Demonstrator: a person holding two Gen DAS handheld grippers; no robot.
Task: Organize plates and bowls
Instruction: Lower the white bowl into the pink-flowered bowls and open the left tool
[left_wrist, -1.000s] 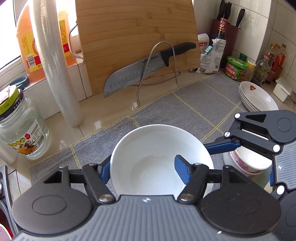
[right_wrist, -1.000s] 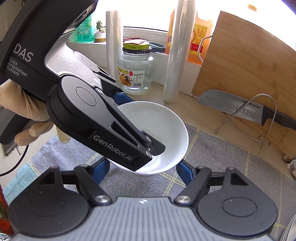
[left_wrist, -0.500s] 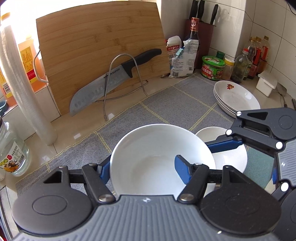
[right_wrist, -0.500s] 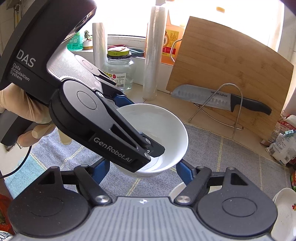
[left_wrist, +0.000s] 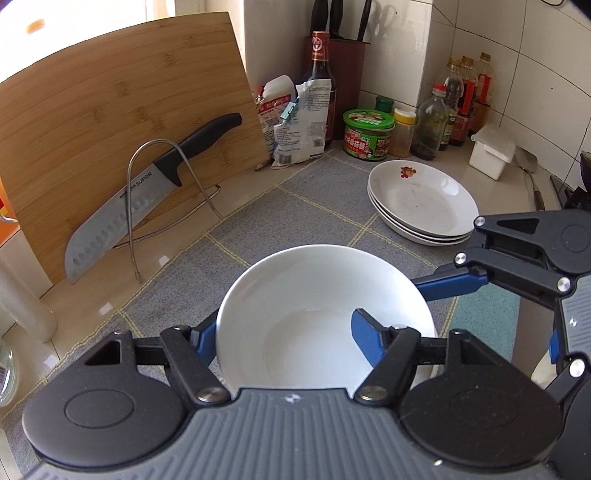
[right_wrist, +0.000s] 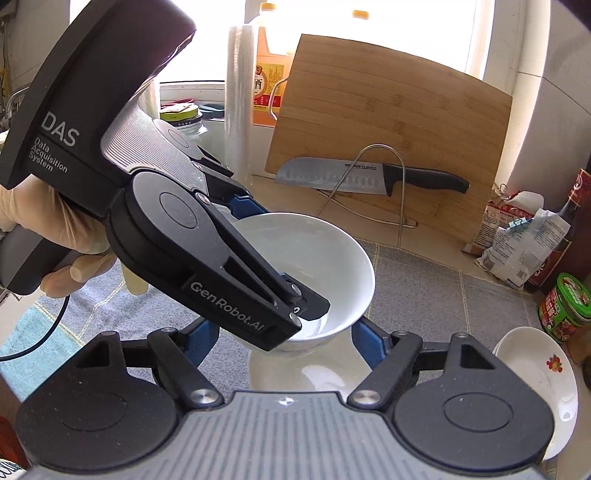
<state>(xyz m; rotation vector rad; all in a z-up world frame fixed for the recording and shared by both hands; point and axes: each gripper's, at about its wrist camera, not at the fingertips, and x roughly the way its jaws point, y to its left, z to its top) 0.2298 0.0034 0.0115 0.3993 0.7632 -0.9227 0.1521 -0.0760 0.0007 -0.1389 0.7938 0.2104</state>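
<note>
Ahead of both sets of fingers, the whole counter view has swung. The grey mat (left_wrist: 314, 206) now fills the ground beyond the fingertips, and the stack of plates (left_wrist: 424, 199) has come in just beyond and to the right of the left fingers. The jar and window sill have dropped out on the left.

The white bowl (left_wrist: 314, 302) has travelled with the hands. It sits between the fingers of both tools and is lifted off the mat.

A second bowl (right_wrist: 314, 373), which stood to the right of the held one half a second ago, now lies directly under it, between and just below the right fingers. The carry looks nearly done, with nesting the likely next step.

The left gripper (left_wrist: 284, 326) has one finger outside the rim and one inside. Its jaws have just been opening slightly, but the wall is between them and both pads look to be touching it. The right gripper (right_wrist: 283, 338) is clamped across the bowl's lower body from outside.

Several things cannot be made out:
- The lower bowl is mostly covered, so it is unclear whether the two bowls touch.
- The right pads' contact is hidden by the bowl and by the left tool's body.
- The plate stack is cut off at the right view's edge.
- The gloved hand (right_wrist: 55, 236) shows only in part.
</note>
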